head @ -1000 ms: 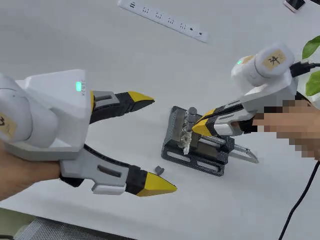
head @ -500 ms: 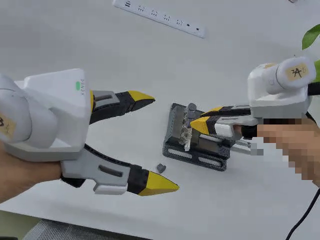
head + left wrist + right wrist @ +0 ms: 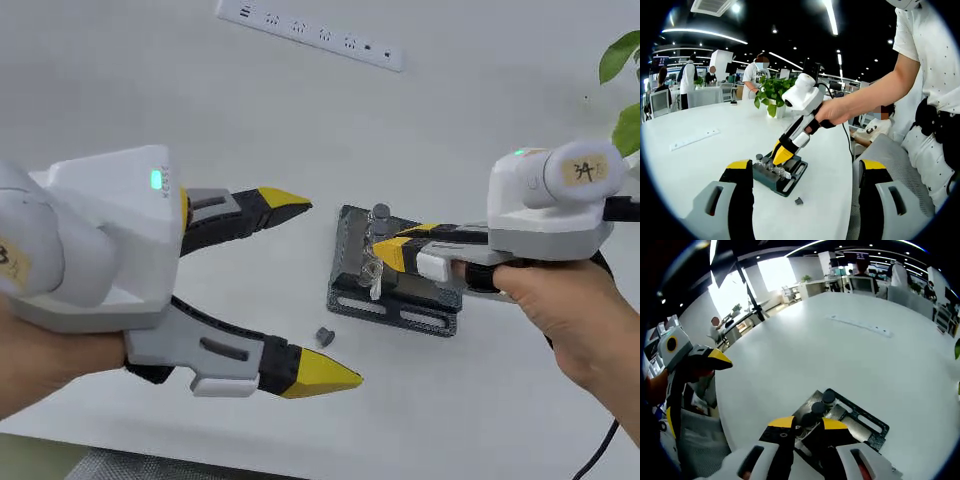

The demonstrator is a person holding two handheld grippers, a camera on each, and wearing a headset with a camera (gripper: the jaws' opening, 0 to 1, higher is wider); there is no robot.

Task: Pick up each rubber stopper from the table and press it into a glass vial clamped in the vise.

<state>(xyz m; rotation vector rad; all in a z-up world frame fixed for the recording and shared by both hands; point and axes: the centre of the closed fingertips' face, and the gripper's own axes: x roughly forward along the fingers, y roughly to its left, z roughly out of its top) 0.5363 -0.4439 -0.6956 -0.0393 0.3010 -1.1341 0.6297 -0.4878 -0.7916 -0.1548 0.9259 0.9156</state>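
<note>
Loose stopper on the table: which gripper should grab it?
Left, likely. The left gripper, jaws open, hangs right by the stopper; the right gripper is at the vise, farther off.

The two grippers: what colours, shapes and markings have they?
The left gripper and right gripper are alike: white bodies, a green light, a tan handwritten label, black jaws ending in pointed yellow tips. A black cable leaves the right one. White dotted shirt.

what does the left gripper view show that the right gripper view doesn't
Left gripper view: a loose stopper on the table before the vise, and the right gripper from outside, tips down at the vise. Right gripper view: the row of stoppered vials from above, just beyond its own jaws. Shared: vise, power strip.
</note>
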